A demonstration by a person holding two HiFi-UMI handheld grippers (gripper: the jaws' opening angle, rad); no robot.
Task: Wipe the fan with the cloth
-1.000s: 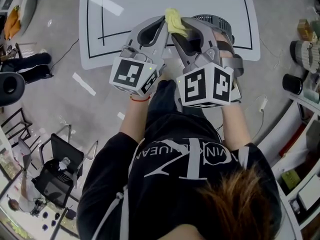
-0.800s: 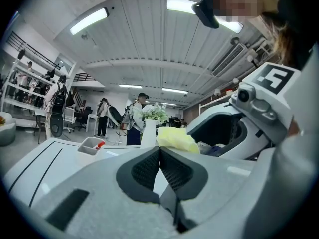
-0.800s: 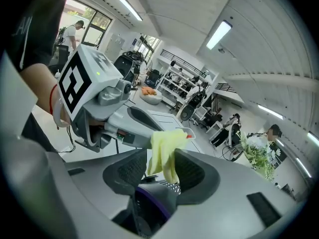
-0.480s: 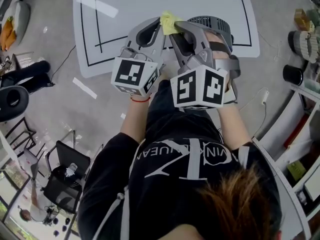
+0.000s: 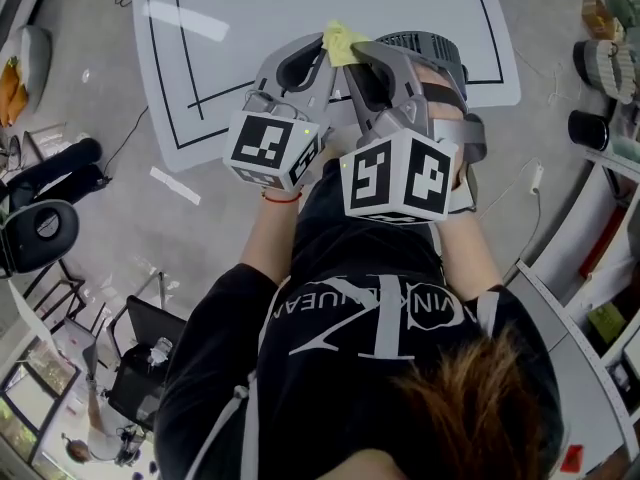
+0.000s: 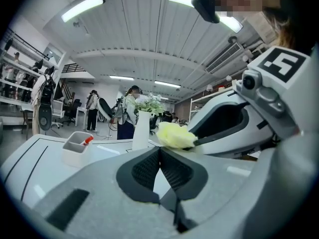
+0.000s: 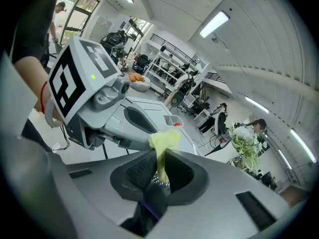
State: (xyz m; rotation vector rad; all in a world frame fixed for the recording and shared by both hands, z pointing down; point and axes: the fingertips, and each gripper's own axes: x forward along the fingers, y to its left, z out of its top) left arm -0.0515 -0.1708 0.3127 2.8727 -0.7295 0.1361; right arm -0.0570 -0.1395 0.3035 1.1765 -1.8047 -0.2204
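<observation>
Handover point, upper centre of the head view: both grippers meet tip to tip over the white table (image 5: 250, 28), with the yellow cloth (image 5: 342, 42) bunched between them. The left gripper (image 6: 159, 151) has its jaws drawn together, and the cloth wad sits right at the tips, apparently pinched by an edge. The right gripper (image 7: 160, 158) has just been closing its jaws and is now clamped on a thin hanging strip of the cloth between the pads. The fan (image 5: 430, 44) is just right of the cloth in the head view, partly hidden behind the right gripper, untouched, so no wiping yet. Risks: both grippers seem to be holding one small cloth, so pulling apart before the left lets go could yank it out of the weaker grip. The right has only a narrow strip, so the cloth may slip out or drop once it is pressed on the fan. Little cloth sticks out past the tips, so hard jaw tips could scrape or catch the grille, and a push could shove the fan across the table.
</observation>
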